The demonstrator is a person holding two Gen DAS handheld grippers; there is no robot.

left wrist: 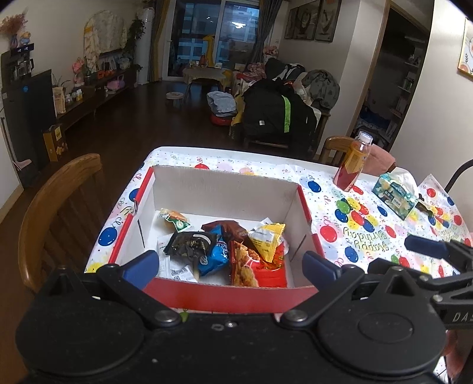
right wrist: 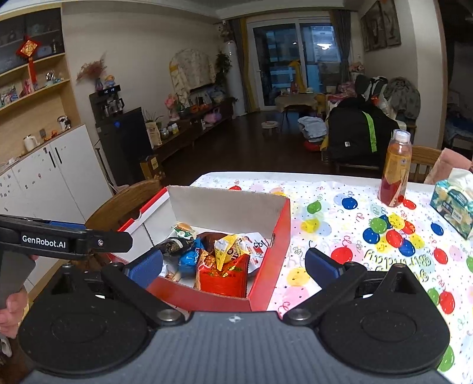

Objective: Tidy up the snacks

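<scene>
**Setting: home, open living/dining room**

A domestic interior is indicated. A dining table (right wrist: 340, 212) covered with a balloon-print birthday cloth is flanked by wooden chairs (left wrist: 56, 206). A dark wood floor (left wrist: 142, 118), a low media console (right wrist: 195, 124) with toys and plants, a balcony glass door (right wrist: 291, 62), framed pictures (right wrist: 381, 25) and clothes piled on a sofa (left wrist: 283, 97) are seen. White cabinets (right wrist: 56, 177) with open shelving are recorded at left.

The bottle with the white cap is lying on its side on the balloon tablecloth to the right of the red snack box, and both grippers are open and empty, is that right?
Not quite. The bottle stands upright on the tablecloth, as the right wrist view shows. The rest holds: it is right of the red snack box, and the left gripper and right gripper are open and empty.
</scene>
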